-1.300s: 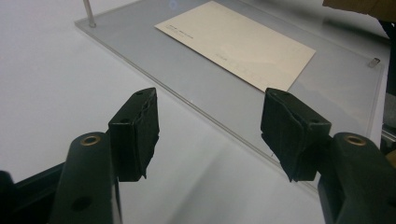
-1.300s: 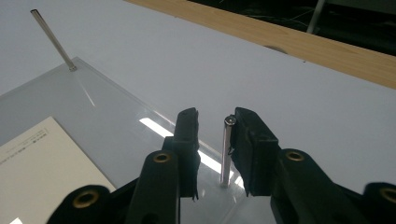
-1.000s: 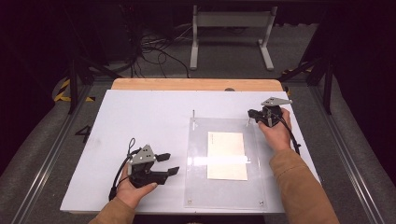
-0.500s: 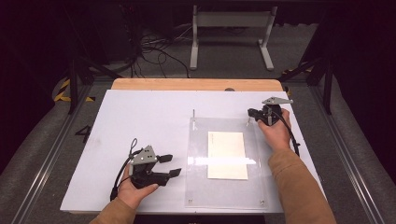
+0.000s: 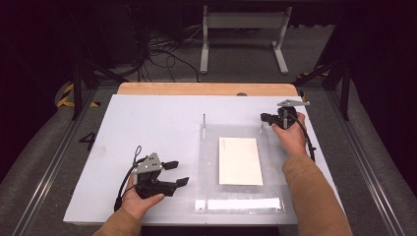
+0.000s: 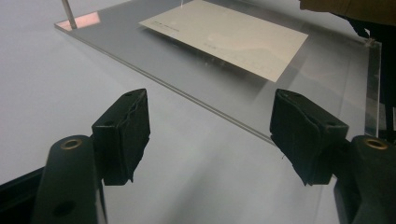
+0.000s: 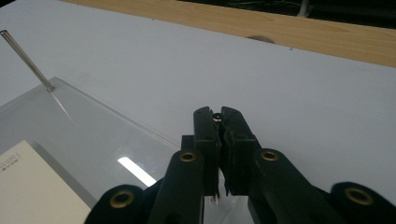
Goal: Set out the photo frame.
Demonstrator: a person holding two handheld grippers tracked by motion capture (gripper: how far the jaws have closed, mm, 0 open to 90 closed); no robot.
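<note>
While the pin is clamped: the clear plate (image 5: pixel 275 147) is held at its far right corner, so the coming move is judged to turn on the free left claw (image 5: pixel 178 173), which lies just off the plate's left edge with that edge ahead of its jaws.
Right claw (image 5: pixel 264 118): shut tight on the thin upright right pin (image 7: pixel 217 116) at the plate's far right corner; the pin tip is seen between the pads.
Left claw state: jaws wide apart, just been opening, nothing between them; rested on the table (image 5: pixel 147 123) left of the plate's near half.
Plate: lies flat, long axis running away from the person; a second pin, the left pin (image 5: pixel 204 120), stands at its far left corner.
Card (image 5: pixel 239 160): pale, lying within the plate's middle, long axis along the plate's; over or under the clear sheet cannot be told.
Nearer hand: left for the plate's left edge and the card; right is taken up by the pin.
Surface: white matt tabletop, wooden strip (image 5: pixel 206 88) beyond the plate's far end.
Room: dark; cables (image 5: pixel 167 49) and a metal stand (image 5: pixel 243 19) on the floor beyond the plate.
</note>
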